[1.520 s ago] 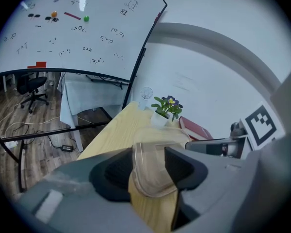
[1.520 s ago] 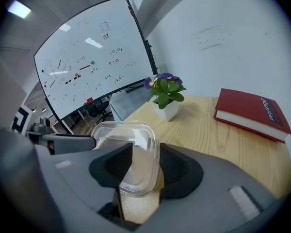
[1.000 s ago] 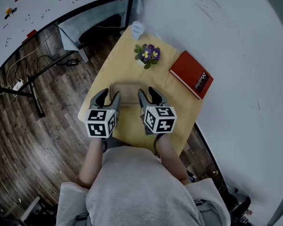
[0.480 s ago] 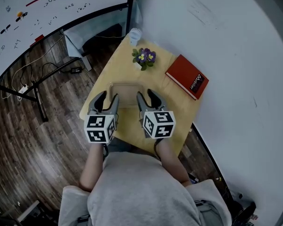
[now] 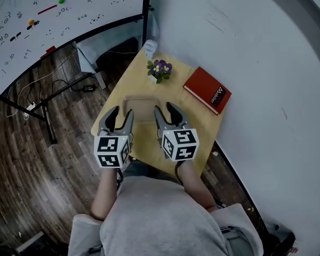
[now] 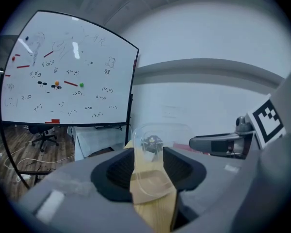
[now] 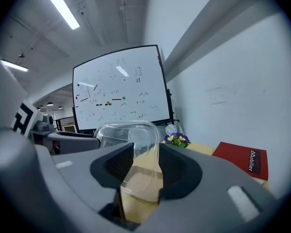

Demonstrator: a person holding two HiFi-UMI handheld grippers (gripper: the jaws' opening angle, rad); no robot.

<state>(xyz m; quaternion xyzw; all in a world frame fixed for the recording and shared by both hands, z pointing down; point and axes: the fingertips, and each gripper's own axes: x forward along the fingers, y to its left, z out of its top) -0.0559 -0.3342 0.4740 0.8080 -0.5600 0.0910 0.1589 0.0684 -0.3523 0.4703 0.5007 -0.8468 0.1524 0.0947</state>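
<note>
The left gripper [image 5: 119, 116] was pinched on the left rim of a clear plastic container [image 5: 142, 108]. In the left gripper view its dark pads pressed against both faces of the thin wall, with only the plastic [image 6: 153, 144] between them [image 6: 149, 166]. The container lay between the two grippers over the near half of a small wooden table [image 5: 128, 84]. From above it could not be told whether its base touched the wood. The right gripper [image 5: 168, 113] was clamped the same way on the container's right rim. In its own view the jaws [image 7: 145, 166] were drawn in tight on the clear wall [image 7: 131, 135].

At 10 o'clock from the container stood a whiteboard [image 5: 48, 15] on a dark frame, well apart from the table, with wooden floor and cables between them. The table's left edge, at 9 o'clock, lay just beside the left gripper. At 12 o'clock a potted plant with purple and yellow flowers [image 5: 159, 70] stood near the container, with bare tabletop between them. A small white fan [image 5: 150, 47] sat beyond the plant at the far corner. At 2 o'clock lay a red book [image 5: 207, 89], apart from the right gripper and close to the table's right edge. A plain pale wall ran past at 3 o'clock.

In the right gripper view the book's cover [image 7: 242, 159] bore white lettering that looked like "Mobilier". The marks on the whiteboard [image 7: 119, 89] were too small to read.
</note>
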